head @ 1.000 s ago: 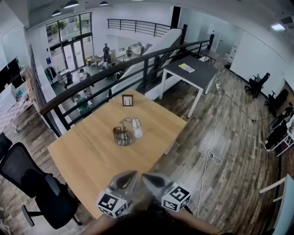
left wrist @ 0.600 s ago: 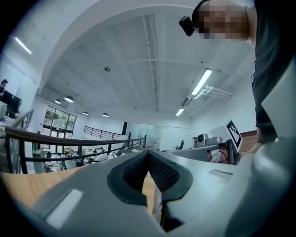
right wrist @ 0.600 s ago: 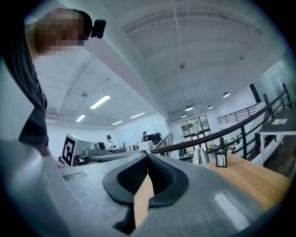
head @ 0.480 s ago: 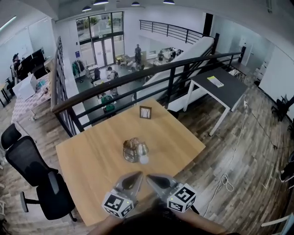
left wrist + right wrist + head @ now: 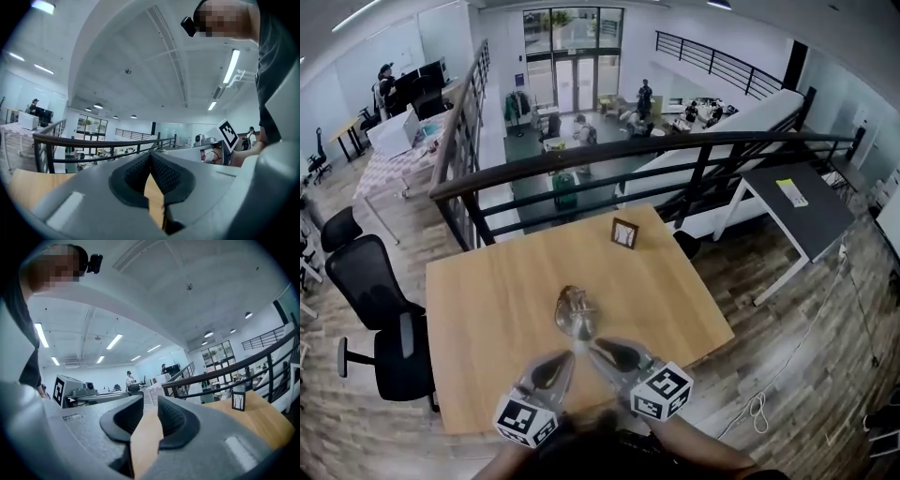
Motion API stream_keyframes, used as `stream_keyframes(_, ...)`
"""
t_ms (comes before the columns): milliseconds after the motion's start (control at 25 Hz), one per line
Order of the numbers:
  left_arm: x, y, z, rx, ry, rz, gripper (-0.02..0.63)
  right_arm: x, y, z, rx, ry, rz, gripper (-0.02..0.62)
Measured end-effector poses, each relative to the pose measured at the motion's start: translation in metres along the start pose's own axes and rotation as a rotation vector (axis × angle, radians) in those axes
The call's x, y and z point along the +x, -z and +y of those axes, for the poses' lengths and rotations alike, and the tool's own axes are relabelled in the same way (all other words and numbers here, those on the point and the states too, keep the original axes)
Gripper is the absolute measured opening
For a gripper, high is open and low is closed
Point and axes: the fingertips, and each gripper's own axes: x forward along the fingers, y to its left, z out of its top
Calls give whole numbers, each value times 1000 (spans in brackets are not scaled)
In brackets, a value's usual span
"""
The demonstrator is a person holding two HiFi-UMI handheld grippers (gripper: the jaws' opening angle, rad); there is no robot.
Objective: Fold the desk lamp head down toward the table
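Note:
A small metal desk lamp (image 5: 573, 312) with a round base and a pale head stands near the middle of the wooden table (image 5: 487, 300). In the head view both grippers sit side by side at the near table edge, just short of the lamp. My left gripper (image 5: 564, 360) (image 5: 150, 157) is shut, its pads meeting with nothing in them. My right gripper (image 5: 598, 347) (image 5: 150, 401) has just been opening; a narrow gap shows between its pads and nothing is in it. Neither gripper view shows the lamp.
A small picture frame (image 5: 624, 233) (image 5: 238, 401) stands at the table's far edge. A black railing (image 5: 581, 155) runs behind the table, over a lower floor. A black office chair (image 5: 380, 319) is at the left and a grey desk (image 5: 806, 211) at the right.
The head view has swung round, so the table appears turned. The lamp now lies closer to the gripper tips, directly ahead of them. Both grippers stayed together at the near edge.

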Motion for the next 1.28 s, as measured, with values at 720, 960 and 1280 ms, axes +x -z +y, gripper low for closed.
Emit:
stream_keyframes(720,23,14,42,-87,-106,-9,2,68,22,-50,-103,-39,226,225)
stream_keyframes(960,25,18,45,-92,-103,2,2,69,28,-48,-63,-55,223,225)
stream_keyframes(1280,26,23,44,-102,-96,12,2,64,33,-47,-61,-38,207,216)
